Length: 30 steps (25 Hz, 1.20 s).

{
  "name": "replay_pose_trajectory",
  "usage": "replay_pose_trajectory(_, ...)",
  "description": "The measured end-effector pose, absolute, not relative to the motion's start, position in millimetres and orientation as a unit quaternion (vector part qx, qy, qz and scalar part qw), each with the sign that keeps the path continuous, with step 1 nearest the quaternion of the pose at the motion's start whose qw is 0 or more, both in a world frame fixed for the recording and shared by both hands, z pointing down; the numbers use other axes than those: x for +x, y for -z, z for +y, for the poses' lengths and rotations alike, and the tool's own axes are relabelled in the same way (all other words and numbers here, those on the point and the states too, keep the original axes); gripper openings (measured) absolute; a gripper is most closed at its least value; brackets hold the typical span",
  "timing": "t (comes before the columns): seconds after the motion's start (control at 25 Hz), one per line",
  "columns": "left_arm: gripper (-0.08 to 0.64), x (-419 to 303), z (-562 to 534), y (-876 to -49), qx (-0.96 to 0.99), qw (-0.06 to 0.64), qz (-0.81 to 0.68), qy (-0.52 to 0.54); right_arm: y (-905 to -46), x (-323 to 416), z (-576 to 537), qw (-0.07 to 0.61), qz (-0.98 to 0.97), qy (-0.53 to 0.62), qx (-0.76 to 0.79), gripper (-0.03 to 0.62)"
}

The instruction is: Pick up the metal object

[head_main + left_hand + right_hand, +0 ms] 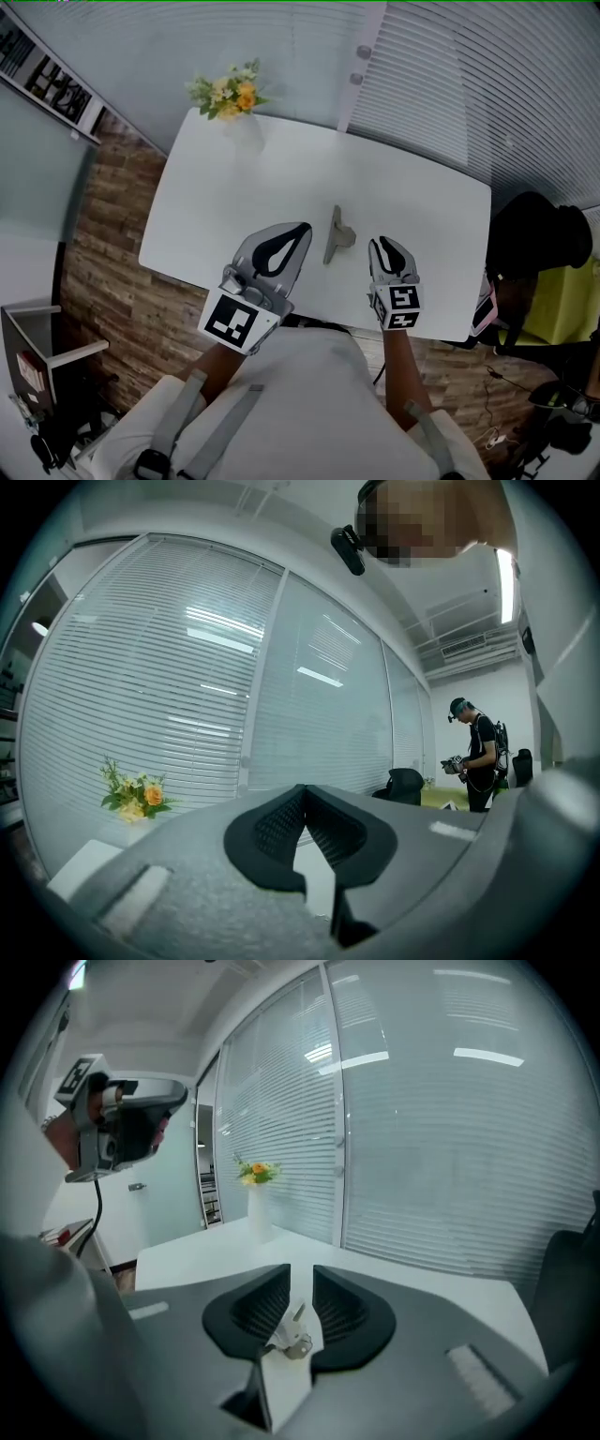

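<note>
The small grey metal object (pixel 337 234), a narrow bar with a short tab on one side, lies flat on the white rectangular bench (pixel 234 187), near its front edge. It sits between the two tools, closer to the right one, and touches neither.

Right tool (pixel 385 243): jaws spread. In the right gripper view the metal object (pixel 292 1332) appears low in the gap between the black ribbed pads (pixel 262 1305). No pad presses on it, and it rests on the bench (pixel 216 1246). The right tool (pixel 301 1274) points across the bench toward the far side.

Left tool (pixel 302 228): jaws pressed together at the tips, with nothing between them. In the left gripper view the left tool (pixel 302 792) shows its pads meeting at the far end, and only a strip of white surface is visible through the opening behind them. This tool is raised and points level toward the glass wall. The right gripper view shows it at upper left, held above the bench.

A white vase of yellow flowers and green leaves (pixel 230 94) stands at the far left corner of the bench, well apart from the metal object. It also shows in the other views (pixel 258 1204) (pixel 131 794).

White slatted blinds behind glass panels (pixel 422 84) run along the far side of the bench. Brown wood-plank flooring (pixel 103 234) lies to its left. A person in dark clothes (pixel 478 757) stands in the background of the left gripper view.
</note>
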<state>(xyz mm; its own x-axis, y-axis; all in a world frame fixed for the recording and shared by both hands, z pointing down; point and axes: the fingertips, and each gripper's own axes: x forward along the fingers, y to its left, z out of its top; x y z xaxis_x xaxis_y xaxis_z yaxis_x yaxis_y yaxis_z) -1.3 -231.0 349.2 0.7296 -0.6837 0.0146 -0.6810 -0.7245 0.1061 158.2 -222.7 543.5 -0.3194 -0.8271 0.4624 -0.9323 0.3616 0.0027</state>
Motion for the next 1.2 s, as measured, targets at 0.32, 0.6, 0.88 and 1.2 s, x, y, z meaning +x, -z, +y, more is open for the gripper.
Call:
replay_pose_trajectory(0.32,0.002,-13.4,-240.8,-354.6,0.924,0.058,-0.378,0.006,-622.7,164.2,-234.4,0.204,-0.785,-0.232,0.537,0.086)
replay_pose_trajectory(0.6,0.002,-20.3,-248.1,-361.2,0.921,0.062,-0.384,0.005,-675.2,160.9,-244.4,0.166,-0.76,-0.351,0.521,0.098)
replay_pose_trajectory(0.88,0.002,-31.9,-249.9,-363.7,0.917,0.067,-0.393,-0.002,-706.0,153.2,-252.0,0.149,-0.741,-0.412,0.509,0.117)
replay_pose_trajectory(1.2,0.002,-45.0,-251.8,-365.3,0.911,0.069,-0.408,-0.006,-720.5,138.0,-258.8,0.127,-0.735,-0.449,0.492,0.12)
